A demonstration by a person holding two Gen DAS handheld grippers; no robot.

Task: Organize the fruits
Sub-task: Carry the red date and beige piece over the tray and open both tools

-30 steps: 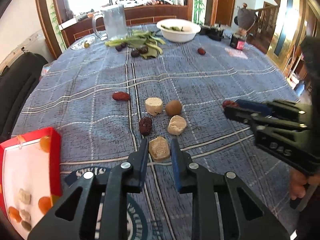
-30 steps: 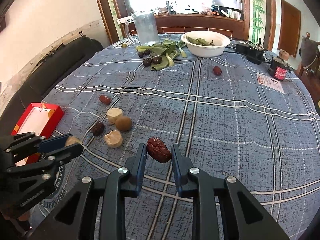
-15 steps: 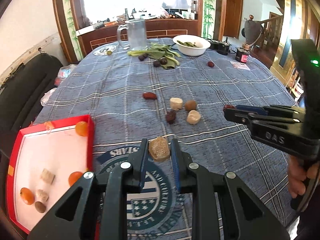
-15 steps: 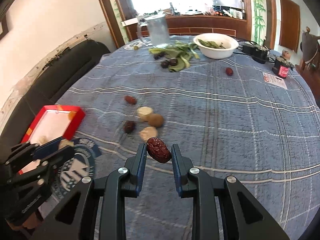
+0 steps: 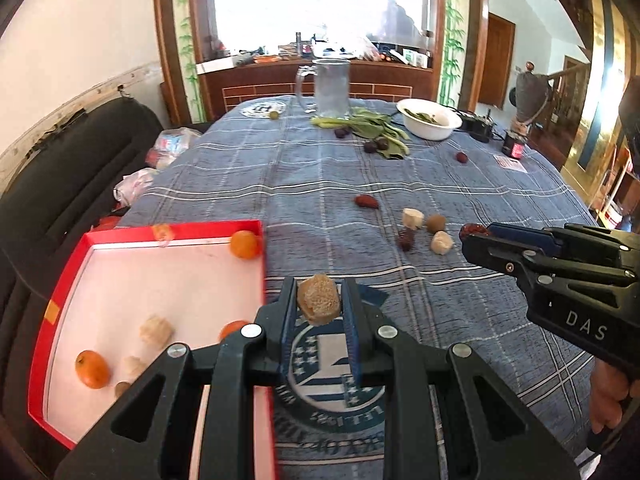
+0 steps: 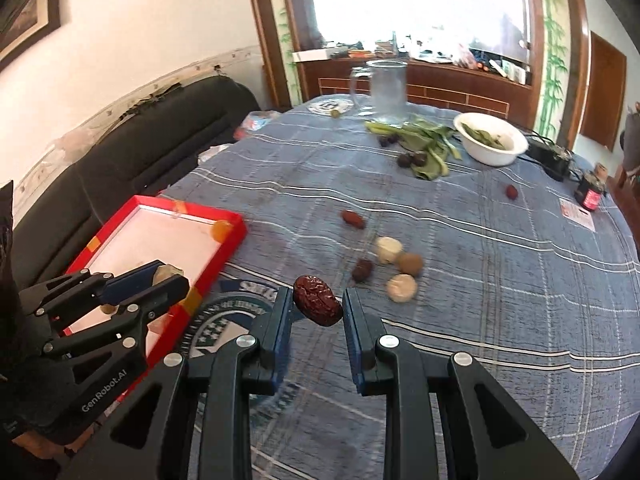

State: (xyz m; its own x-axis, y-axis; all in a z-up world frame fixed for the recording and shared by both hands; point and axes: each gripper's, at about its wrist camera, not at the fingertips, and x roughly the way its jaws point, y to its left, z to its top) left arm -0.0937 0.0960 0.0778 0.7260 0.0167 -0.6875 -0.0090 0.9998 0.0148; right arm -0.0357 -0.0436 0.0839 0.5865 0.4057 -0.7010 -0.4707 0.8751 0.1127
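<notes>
The left gripper [image 5: 319,305] pinched a tan fruit chunk [image 5: 319,299] between its fingers, above the blue plaid tablecloth [image 5: 320,184] just beside the red tray [image 5: 56,292]. The tray held 3 orange fruits and a few pale pieces. At right, the right gripper [image 5: 474,236] clasped a dark red date [image 5: 472,230]. Between them lay 4 small fruits in a cluster [image 5: 425,231], with another date [image 5: 367,201] just beyond.

Tablecloth [image 5: 320,184] is blue-grey with white plaid lines. The tray [image 5: 256,264] has a bright red rim and white inside, holding orange fruits [image 5: 244,244]. The date [image 6: 318,306] is dark wrinkly red.
</notes>
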